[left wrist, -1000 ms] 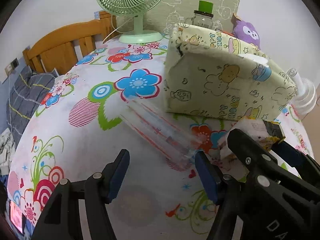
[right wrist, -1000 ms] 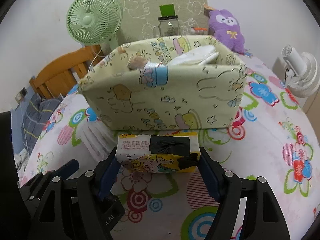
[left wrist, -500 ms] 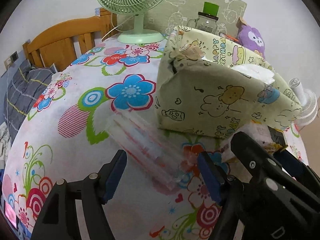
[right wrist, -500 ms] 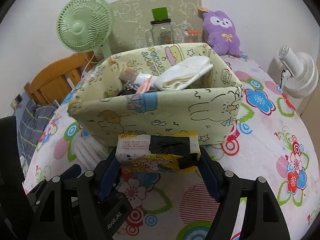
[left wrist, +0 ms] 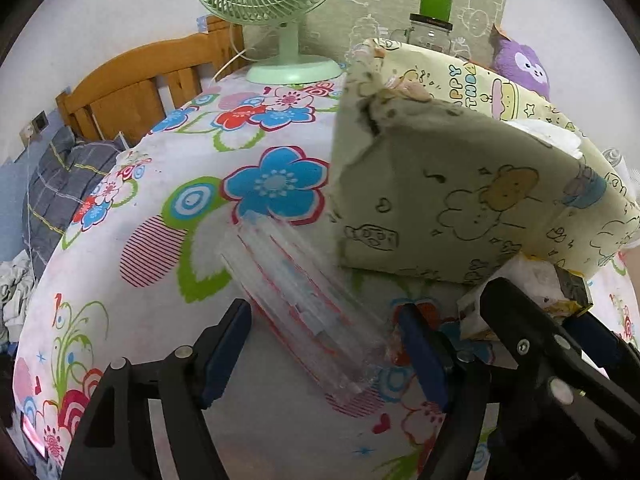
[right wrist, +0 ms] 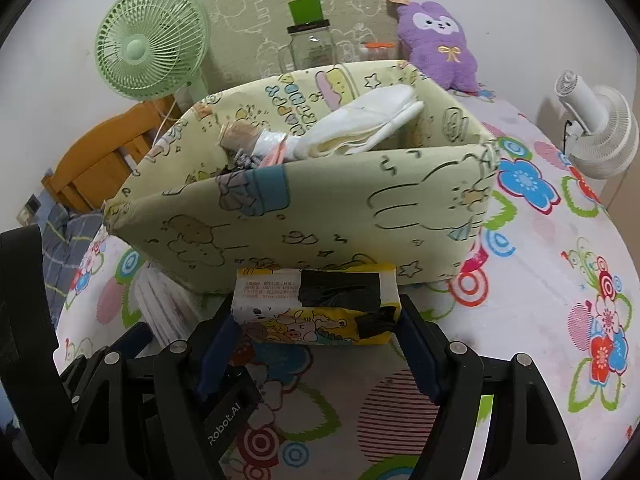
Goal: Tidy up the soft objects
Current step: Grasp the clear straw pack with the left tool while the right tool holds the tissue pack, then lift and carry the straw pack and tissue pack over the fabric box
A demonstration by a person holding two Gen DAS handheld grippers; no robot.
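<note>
- Right wrist view: fabric bin [right wrist: 320,216] holds white folded cloths [right wrist: 368,124] and bundled items.
- Right gripper [right wrist: 320,344] clamps a tissue pack [right wrist: 316,304] just near the bin.
- Left gripper [left wrist: 324,348], jaws apart, straddles a clear packet [left wrist: 304,304] lying on the tablecloth [left wrist: 120,280].
- Green fan [right wrist: 152,44] and purple plush [right wrist: 436,44] stand far behind.

A home bedroom is indicated by a wooden bed frame [left wrist: 132,88], folded bedding [left wrist: 60,184], a plush toy [right wrist: 438,46] and a desk fan [right wrist: 150,42].
</note>
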